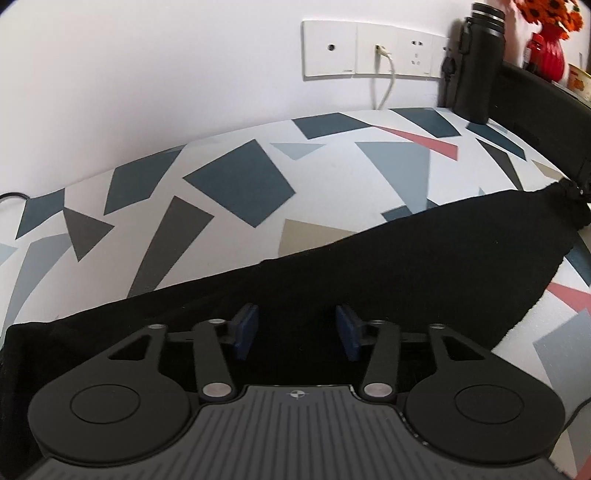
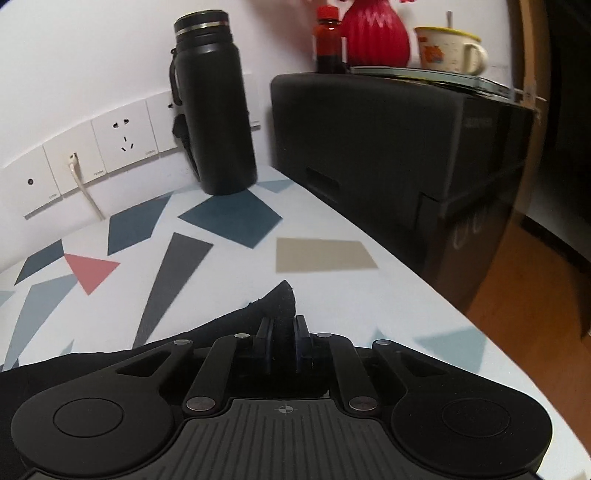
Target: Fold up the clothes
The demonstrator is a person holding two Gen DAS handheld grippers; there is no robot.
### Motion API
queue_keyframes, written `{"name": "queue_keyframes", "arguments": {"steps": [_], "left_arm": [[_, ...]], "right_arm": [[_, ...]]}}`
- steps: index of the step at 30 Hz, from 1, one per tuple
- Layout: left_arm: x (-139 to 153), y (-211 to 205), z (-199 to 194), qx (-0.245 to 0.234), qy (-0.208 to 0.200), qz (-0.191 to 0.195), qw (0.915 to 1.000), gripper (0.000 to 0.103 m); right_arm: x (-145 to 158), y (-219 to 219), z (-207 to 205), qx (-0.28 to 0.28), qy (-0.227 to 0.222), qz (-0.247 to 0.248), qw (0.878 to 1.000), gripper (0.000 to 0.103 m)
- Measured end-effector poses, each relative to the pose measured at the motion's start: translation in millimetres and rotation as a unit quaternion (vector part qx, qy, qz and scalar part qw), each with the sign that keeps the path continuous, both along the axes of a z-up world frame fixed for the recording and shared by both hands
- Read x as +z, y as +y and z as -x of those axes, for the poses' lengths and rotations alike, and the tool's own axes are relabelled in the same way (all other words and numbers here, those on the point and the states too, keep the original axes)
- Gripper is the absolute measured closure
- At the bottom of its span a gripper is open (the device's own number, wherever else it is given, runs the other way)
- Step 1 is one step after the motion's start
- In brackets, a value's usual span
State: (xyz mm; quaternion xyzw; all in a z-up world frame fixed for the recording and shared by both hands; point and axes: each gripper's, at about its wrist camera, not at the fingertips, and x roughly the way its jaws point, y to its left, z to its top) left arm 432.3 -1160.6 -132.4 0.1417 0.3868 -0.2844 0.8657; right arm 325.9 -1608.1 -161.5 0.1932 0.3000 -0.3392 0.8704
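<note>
A black garment (image 1: 406, 266) lies across the patterned tabletop (image 1: 236, 184), stretching from lower left to far right. My left gripper (image 1: 295, 328) is open, its blue pads (image 1: 245, 325) hovering over the garment's near part, holding nothing. My right gripper (image 2: 282, 332) is shut on a corner of the black garment (image 2: 280, 299), which pokes up between its fingers. In the left wrist view the right gripper (image 1: 576, 192) shows at the far right, pinching the garment's end.
A black flask (image 2: 214, 107) stands at the back by the wall sockets (image 2: 122, 136). A black box (image 2: 388, 147) sits at the right, carrying a red vase (image 2: 373, 33), a bottle and a mug (image 2: 447, 48). The table edge (image 2: 480, 332) runs along the right.
</note>
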Motion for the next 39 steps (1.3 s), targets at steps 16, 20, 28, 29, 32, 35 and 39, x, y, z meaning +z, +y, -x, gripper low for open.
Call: {"name": "queue_keyframes", "arguments": {"steps": [16,20,28,29,32,35,39], "left_arm": [[37.9,135.5,69.9,0.097,-0.048,-0.008,0.9941,0.027],[22.7,182.8,82.6,0.148,-0.031,-0.033,0.9880,0.027],[6.3,223.1,74.0,0.172,-0.057,-0.051,0.9821,0.017],[4.2,228.1,72.9,0.175,-0.060,-0.053,0.9813,0.018],[2.1,243.1,71.5,0.176,-0.062,-0.055,0.9809,0.051],[7.3,257.7,73.5,0.163,-0.048,-0.046,0.9843,0.082],[14.2,277.1,76.1,0.146,-0.030,-0.035,0.9883,0.086]], "right_arm": [[33.2,150.6,-33.1,0.191,-0.047,-0.020,0.980,0.045],[22.6,241.8,-59.7,0.341,-0.024,-0.023,0.940,0.045],[6.3,373.7,-85.5,0.506,0.019,0.038,0.862,0.039],[4.1,383.3,-89.2,0.508,0.028,0.051,0.859,0.037],[0.7,400.5,-102.3,0.506,0.033,0.067,0.859,0.035],[0.6,401.5,-116.5,0.488,0.032,0.062,0.870,0.043],[4.8,389.2,-127.0,0.451,0.028,0.043,0.891,0.085]]}}
